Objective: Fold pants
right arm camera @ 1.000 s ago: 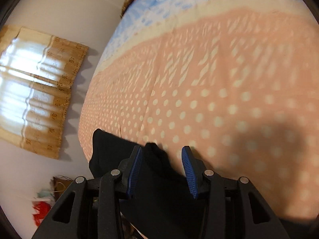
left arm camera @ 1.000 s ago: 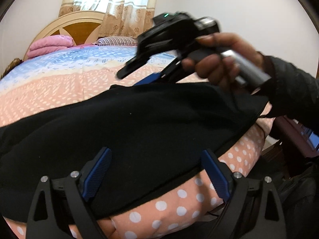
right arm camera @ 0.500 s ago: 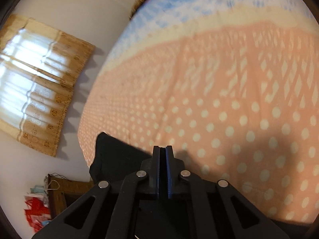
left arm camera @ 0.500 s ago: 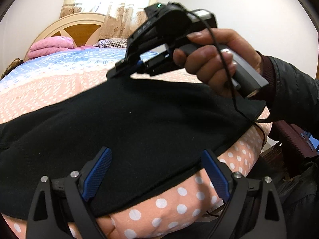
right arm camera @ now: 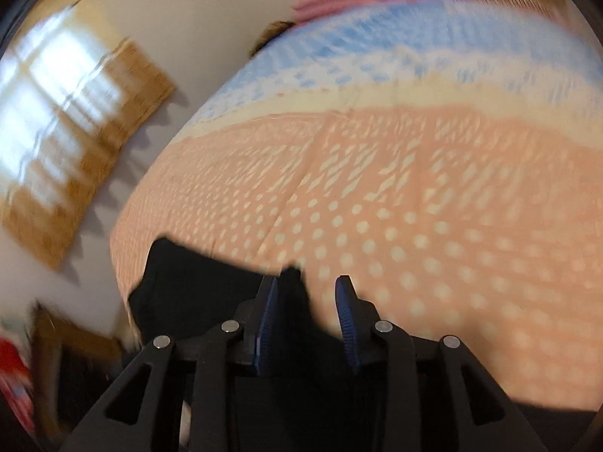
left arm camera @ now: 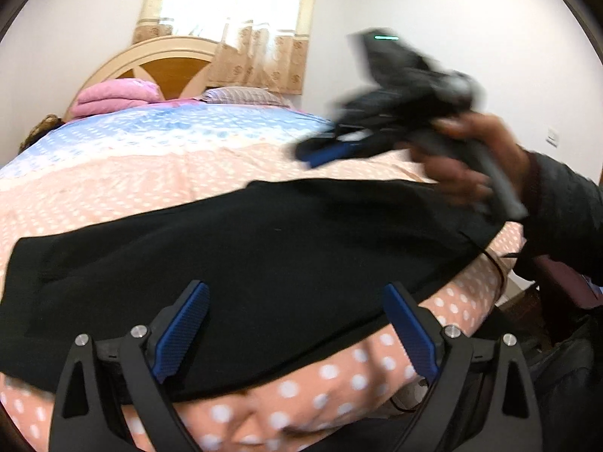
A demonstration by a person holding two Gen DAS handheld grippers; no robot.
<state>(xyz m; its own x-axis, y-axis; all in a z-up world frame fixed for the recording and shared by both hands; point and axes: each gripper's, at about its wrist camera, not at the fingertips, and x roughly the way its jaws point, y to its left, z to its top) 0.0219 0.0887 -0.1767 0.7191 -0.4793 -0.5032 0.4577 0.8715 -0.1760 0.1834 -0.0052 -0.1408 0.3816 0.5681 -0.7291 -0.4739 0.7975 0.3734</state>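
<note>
Black knit pants (left arm camera: 264, 248) lie flat on the peach polka-dot bed (left arm camera: 150, 173); left gripper (left arm camera: 297, 324) jaws apart above them, right gripper (right arm camera: 307, 301) jaws just reopened, gripping nothing

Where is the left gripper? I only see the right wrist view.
Observer: The left gripper hovers over the black pants' near edge, jaws wide open, gripping nothing.
Operator: Are the pants bunched up?
Observer: No, they lie spread flat across the dotted bedspread.
Operator: Is my right gripper clear of them?
Observer: Yes, the right gripper hangs above their far edge. Its jaws have just been opening, with nothing between them.
</note>
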